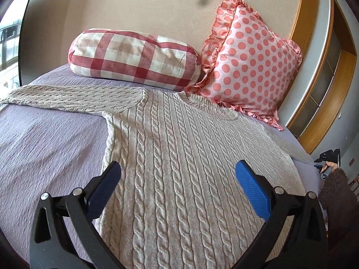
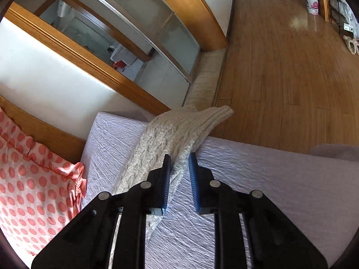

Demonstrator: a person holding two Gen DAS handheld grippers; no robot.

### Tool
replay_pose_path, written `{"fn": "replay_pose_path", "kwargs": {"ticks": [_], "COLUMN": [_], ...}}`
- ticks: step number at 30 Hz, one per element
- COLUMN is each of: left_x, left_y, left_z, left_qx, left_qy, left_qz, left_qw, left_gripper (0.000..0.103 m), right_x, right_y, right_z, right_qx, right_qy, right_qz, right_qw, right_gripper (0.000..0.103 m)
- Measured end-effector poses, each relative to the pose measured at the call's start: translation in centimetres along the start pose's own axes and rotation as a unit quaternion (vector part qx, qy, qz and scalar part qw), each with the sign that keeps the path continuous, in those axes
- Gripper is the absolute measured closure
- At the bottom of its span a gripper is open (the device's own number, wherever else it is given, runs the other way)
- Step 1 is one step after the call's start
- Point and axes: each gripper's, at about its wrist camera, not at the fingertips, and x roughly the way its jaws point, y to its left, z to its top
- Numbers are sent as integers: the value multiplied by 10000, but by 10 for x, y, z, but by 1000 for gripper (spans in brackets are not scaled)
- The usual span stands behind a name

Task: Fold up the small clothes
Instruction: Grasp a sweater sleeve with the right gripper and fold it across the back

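A cream cable-knit sweater [image 1: 179,157] lies flat on the lilac bed [image 1: 49,148], neck toward the pillows, one sleeve [image 1: 67,96] stretched out to the left. My left gripper [image 1: 178,170] is open and empty above the sweater's body. In the right wrist view the other sleeve [image 2: 170,134] runs to the bed edge and its cuff hangs over it. My right gripper [image 2: 179,163] is narrowly open around the sleeve's edge, the cloth lying between its blue pads [image 2: 194,179]. The right gripper also shows small in the left wrist view [image 1: 329,159].
A red checked bolster [image 1: 134,58] and a pink polka-dot pillow [image 1: 249,67] lean on the headboard beyond the sweater. The polka-dot pillow [image 2: 29,183] lies left of my right gripper. Wooden floor [image 2: 280,67] and sliding doors [image 2: 157,22] lie past the bed edge.
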Motion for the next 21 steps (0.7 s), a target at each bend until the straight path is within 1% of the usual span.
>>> {"fn": "replay_pose_path", "kwargs": {"ticks": [2, 3, 4, 5, 6, 7, 8, 9, 10, 11, 12, 14, 16, 17, 18, 19, 20, 21], "left_x": [1, 0, -1, -3, -6, -9, -13, -19, -25, -31, -36, -40, -42, -42, -41, -40, -37, -33], "left_y": [8, 12, 17, 22, 29, 36, 45, 57, 69, 82, 96, 120, 142, 152, 162, 172, 181, 191], "left_z": [3, 5, 7, 11, 13, 17, 22, 27, 31, 35, 39, 48, 57, 61, 64, 68, 72, 76], "left_qx": [-57, -94, -136, -167, -189, -226, -272, -341, -434, -547, -677, -907, -1167, -1294, -1424, -1541, -1669, -1830], "left_qy": [37, 29, 4, -32, -77, -121, -172, -249, -335, -408, -449, -443, -410, -397, -391, -384, -344, -279], "left_qz": [71, 99, 106, 124, 178, 257, 328, 398, 470, 533, 599, 815, 1030, 1080, 1084, 1055, 1012, 899], "left_qw": [10000, 9999, 9999, 9998, 9996, 9993, 9989, 9983, 9974, 9962, 9949, 9915, 9870, 9849, 9831, 9817, 9802, 9786], "left_gripper": [2, 2, 2, 2, 2, 2, 2, 2, 2, 2, 2, 2, 2, 2, 2, 2, 2, 2], "right_x": [0, 2, 2, 4, 2, -6, -17, -30, -44, -60, -76, -111, -141, -154, -163, -169, -167, -160], "right_y": [-3, -2, 1, 5, 8, 12, 21, 39, 60, 87, 114, 170, 224, 245, 264, 277, 290, 301], "right_z": [0, 0, 0, -1, -4, -7, -11, -17, -27, -41, -58, -104, -164, -197, -234, -269, -309, -348], "right_qx": [135, 44, -187, -425, -506, -537, -693, -1002, -1376, -1782, -2156, -2880, -3560, -3872, -4170, -4388, -4587, -4823], "right_qy": [-22, -66, -128, -156, -234, -356, -506, -636, -694, -711, -701, -563, -266, -86, 162, 466, 881, 1297], "right_qz": [114, 150, 93, 42, -7, 119, 308, 481, 726, 1023, 1324, 2039, 2712, 2995, 3256, 3472, 3613, 3607], "right_qw": [9998, 9999, 9997, 9990, 9984, 9979, 9958, 9918, 9854, 9761, 9649, 9340, 8939, 8720, 8484, 8275, 8070, 7877], "right_gripper": [83, 83, 85, 95, 95, 95, 96, 96, 96, 96, 96, 96, 96, 96, 96, 96, 96, 95]}}
